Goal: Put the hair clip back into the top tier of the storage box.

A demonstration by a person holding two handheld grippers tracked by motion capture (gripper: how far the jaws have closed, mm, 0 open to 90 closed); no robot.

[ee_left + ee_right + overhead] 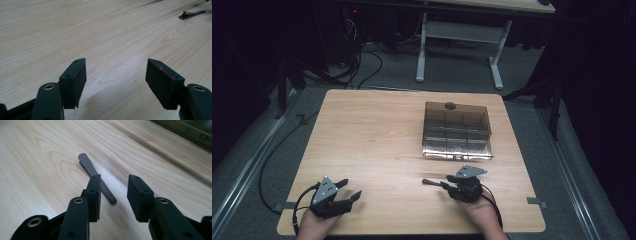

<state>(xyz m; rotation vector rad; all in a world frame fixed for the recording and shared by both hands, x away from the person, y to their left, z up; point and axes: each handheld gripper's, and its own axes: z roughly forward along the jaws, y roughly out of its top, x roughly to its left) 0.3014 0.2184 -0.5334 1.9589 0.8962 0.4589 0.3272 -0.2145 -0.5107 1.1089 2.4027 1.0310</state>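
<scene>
While both grippers are resting low at near table [377, 125] edge, nothing is being held. Left gripper [116, 82] jaws spread wide over bare wood. Right gripper [113, 195] jaws part-open, dark clip [96, 173] lying on table just beside left jaw. Clear compartment box [457, 131] sitting beyond. Likely step: pre-grasp; next move calls for centring jaws round clip.

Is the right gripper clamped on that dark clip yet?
No. The right gripper is open, and the dark clip lies on the table beside its jaw.
</scene>
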